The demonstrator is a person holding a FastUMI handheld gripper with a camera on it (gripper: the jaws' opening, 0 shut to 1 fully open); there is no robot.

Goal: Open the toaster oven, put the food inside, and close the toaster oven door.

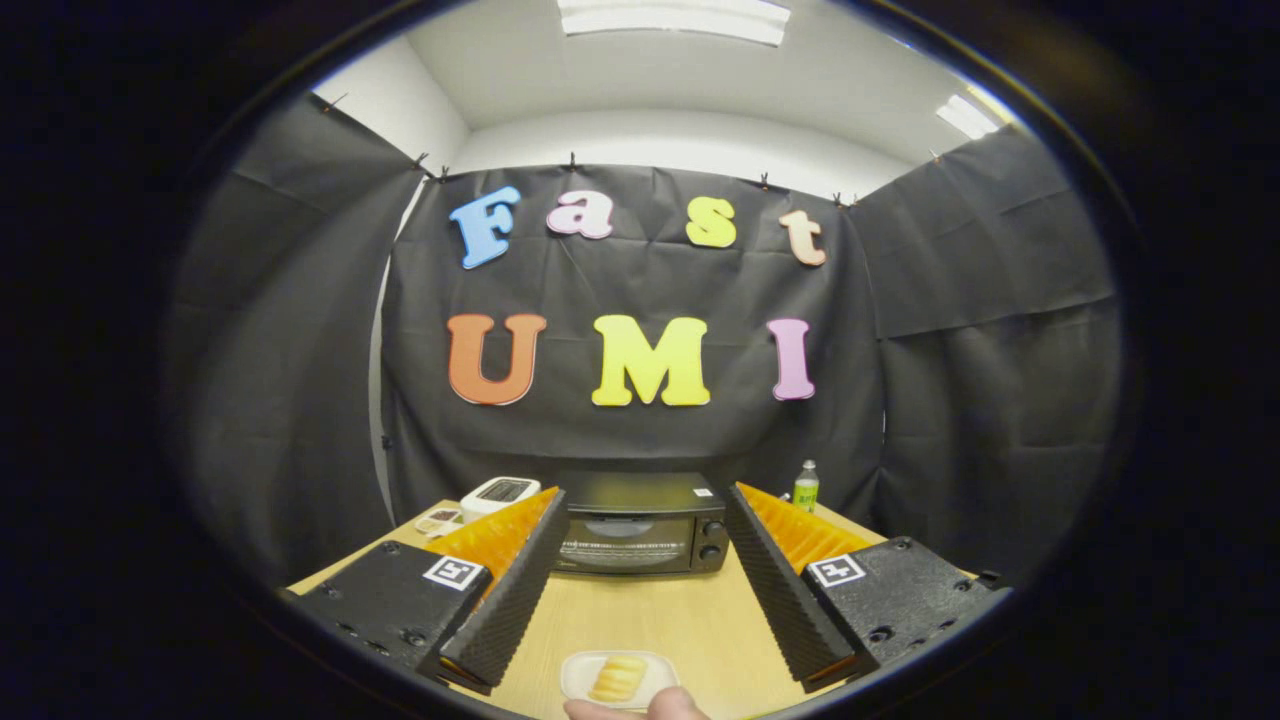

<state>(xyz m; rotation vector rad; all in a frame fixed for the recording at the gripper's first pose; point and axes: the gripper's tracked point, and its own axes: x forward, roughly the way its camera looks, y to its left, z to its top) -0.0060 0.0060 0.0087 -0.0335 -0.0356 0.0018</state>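
Above the near part of the wooden table [660,610], the gripper [640,525] is held level, looking straight toward the far wall, its two fingers [510,590] spread wide apart and clamped on nothing. Between the fingers at their near end, a small pale plate [580,678] lies on the table with the food [617,678], a yellowish ridged piece, on it. A person's fingertips [640,708] touch the plate's near rim. Beyond the fingers, framed in the gap between their tips, the toaster oven [640,522] stands at the far side of the table with its glass door shut and two knobs on its right. Bare tabletop lies between the plate and the oven. Left of the oven, partly hidden behind the left finger, sits a white device [498,492] with a dark screen. Right of the oven, near the far corner, a small bottle [806,487] stands upright.
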